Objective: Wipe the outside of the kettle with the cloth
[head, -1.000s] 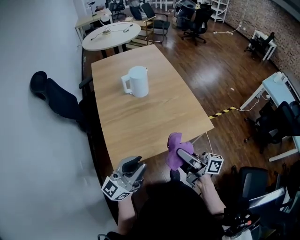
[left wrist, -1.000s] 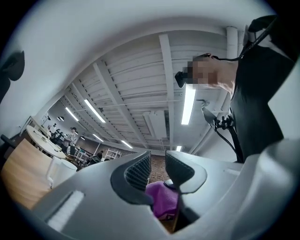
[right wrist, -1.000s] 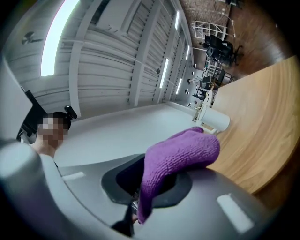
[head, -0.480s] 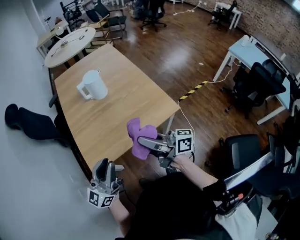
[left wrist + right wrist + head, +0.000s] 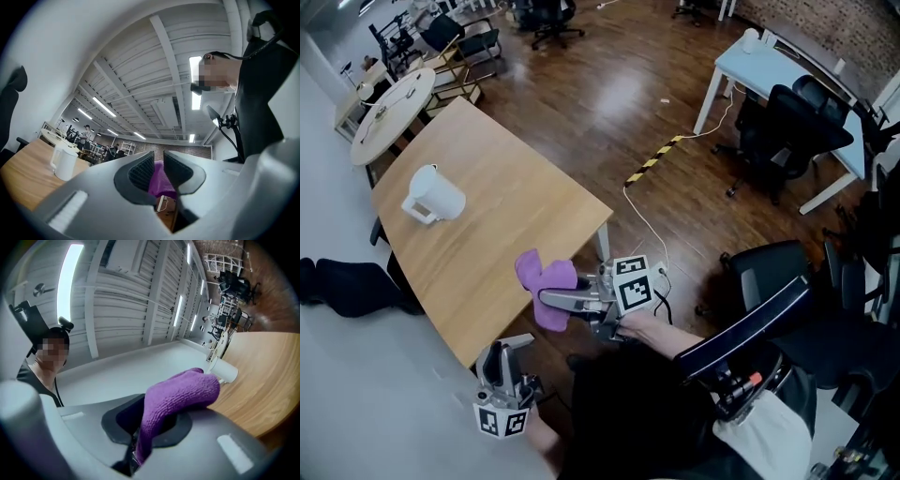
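By table (image 5: 487, 234), right tool (image 5: 546, 298) clamps cloth (image 5: 539, 272), left tool (image 5: 495, 354) empty, slightly apart, just closing, kettle (image 5: 434, 194) far

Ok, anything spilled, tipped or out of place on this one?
Nothing stands out: the kettle stands upright on the table with nothing spilled, and the right gripper clamps the purple cloth, well apart from it.

You have bare table (image 5: 506, 211) from its near edge up to the kettle (image 5: 436, 195) at upper left. A chair (image 5: 769, 270) crowds the lower right.
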A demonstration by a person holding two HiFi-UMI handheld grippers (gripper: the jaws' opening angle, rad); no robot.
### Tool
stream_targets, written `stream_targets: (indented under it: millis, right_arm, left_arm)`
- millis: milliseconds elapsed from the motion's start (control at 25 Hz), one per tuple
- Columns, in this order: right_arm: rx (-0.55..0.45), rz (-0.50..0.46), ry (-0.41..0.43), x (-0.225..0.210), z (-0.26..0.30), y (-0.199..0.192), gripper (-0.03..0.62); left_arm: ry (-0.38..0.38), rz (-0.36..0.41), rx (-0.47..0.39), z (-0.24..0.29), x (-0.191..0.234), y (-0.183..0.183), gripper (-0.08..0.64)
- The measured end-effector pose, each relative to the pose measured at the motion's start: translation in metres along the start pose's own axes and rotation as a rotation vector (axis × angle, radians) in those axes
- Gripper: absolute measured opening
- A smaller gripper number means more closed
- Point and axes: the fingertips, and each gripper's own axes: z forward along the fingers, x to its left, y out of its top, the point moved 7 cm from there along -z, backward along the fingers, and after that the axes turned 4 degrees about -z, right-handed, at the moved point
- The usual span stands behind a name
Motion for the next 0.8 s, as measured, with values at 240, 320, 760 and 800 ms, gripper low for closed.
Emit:
stream_targets:
  millis: [240, 320, 760, 800]
  right_arm:
    - [-0.048, -0.028, 0.028, 0.007, -0.031, 0.019, 0.029]
    - [-0.08, -0.059, 0.042, 0.024, -0.054, 0.023, 0.029]
    - [-0.074, -0.162, -0.019, 0.109, -0.035, -0.013, 0.025]
    - [-0.048, -0.16, -0.025, 0.102, -0.017, -0.02, 0.025]
  left_arm:
    - [-0.025, 0.029, 0.025, 0.019, -0.024, -0.017, 0.163]
    - [-0.059, 0.056, 0.028, 0.027, -0.048, -0.016, 0.163]
    - [-0.126, 0.086, -0.032, -0.006, -0.094, 0.06, 0.16]
    - [-0.118, 0.078, -0.057, -0.013, -0.079, 0.066, 0.16]
